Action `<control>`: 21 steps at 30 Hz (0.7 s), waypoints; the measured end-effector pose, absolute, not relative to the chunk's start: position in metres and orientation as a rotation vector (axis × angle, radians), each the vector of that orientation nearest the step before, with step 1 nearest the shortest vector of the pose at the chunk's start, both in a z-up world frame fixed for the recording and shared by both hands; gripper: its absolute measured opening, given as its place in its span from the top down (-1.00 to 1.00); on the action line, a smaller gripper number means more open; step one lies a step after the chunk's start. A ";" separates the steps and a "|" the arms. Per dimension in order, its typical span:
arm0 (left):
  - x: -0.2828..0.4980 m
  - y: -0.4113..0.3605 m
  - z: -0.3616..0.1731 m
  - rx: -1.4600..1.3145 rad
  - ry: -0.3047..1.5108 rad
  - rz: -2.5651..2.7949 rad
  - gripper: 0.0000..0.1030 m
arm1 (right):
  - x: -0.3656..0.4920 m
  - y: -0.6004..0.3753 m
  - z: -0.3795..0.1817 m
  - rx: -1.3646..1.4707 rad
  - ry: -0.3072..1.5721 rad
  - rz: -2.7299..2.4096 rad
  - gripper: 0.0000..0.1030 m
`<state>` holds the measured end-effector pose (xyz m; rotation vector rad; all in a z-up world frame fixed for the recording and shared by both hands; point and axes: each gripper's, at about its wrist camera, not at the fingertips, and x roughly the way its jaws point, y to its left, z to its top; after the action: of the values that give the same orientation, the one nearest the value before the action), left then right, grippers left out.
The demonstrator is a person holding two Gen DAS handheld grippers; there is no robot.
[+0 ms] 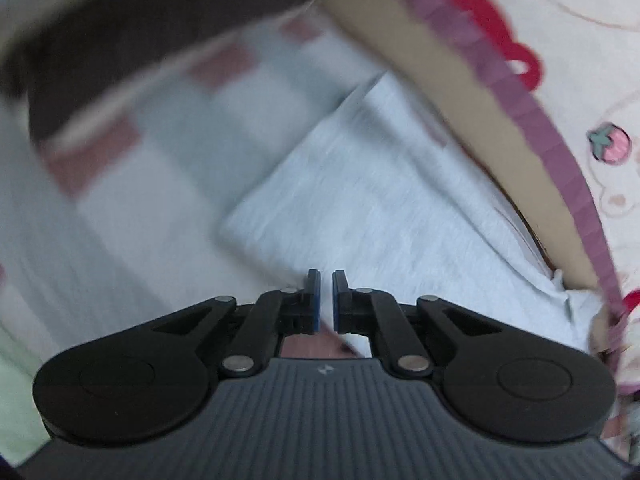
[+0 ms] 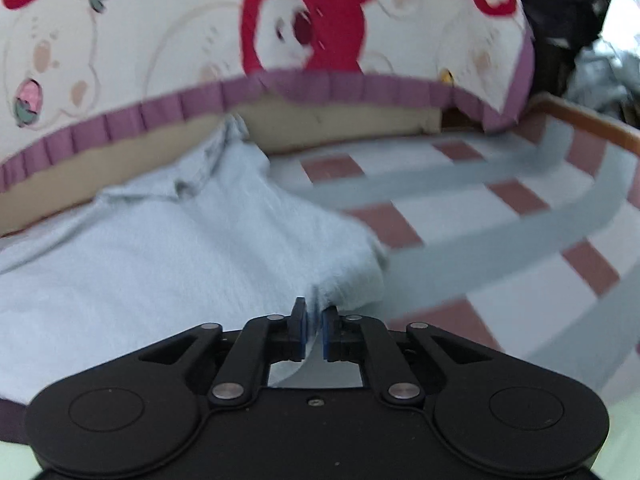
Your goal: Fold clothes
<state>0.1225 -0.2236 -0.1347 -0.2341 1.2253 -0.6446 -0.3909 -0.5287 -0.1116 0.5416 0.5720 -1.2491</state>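
Note:
A light blue garment (image 1: pixel 360 184) lies flat on a checked bed sheet (image 1: pixel 160 128), its far end bunched against a tan edge. In the left wrist view my left gripper (image 1: pixel 326 280) sits at the garment's near edge, pads nearly together with thin pale cloth in the slit. In the right wrist view the same garment (image 2: pixel 160 248) spreads to the left. My right gripper (image 2: pixel 314 312) is shut on its near right corner, where the fabric puckers up between the blue pads.
A cream quilt with red bears and a purple frill (image 2: pixel 160 40) rises behind the garment and also fills the right of the left view (image 1: pixel 560 40). A wooden rail (image 2: pixel 592 120) bounds the bed at right, with dark clutter (image 2: pixel 560 0) beyond. A dark blurred shape (image 1: pixel 120 40) crosses the upper left.

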 end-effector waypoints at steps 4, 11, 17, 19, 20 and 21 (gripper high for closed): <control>0.125 -0.215 -0.139 -0.301 1.283 -0.635 0.58 | -0.405 -0.535 -0.110 0.693 0.502 -1.242 0.40; 0.118 -0.230 -0.141 -0.244 1.332 -0.677 0.11 | -0.420 -0.530 -0.136 1.064 0.316 -1.194 0.03; 0.109 -0.268 -0.134 -0.085 1.162 -0.717 0.13 | -0.398 -0.541 -0.137 0.968 0.318 -1.196 -0.24; 0.107 -0.283 -0.132 0.045 1.078 -0.744 0.73 | -0.394 -0.550 -0.141 0.933 0.272 -1.179 -0.40; 0.108 -0.288 -0.133 0.084 1.047 -0.744 0.75 | -0.394 -0.553 -0.142 0.915 0.268 -1.179 -0.40; 0.111 -0.288 -0.133 0.073 1.039 -0.741 0.79 | -0.394 -0.557 -0.142 0.901 0.271 -1.180 -0.28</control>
<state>0.1110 -0.2882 -0.1334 0.0731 1.0392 -0.7415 -0.3938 -0.5567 -0.1416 0.9014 0.2708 -1.1801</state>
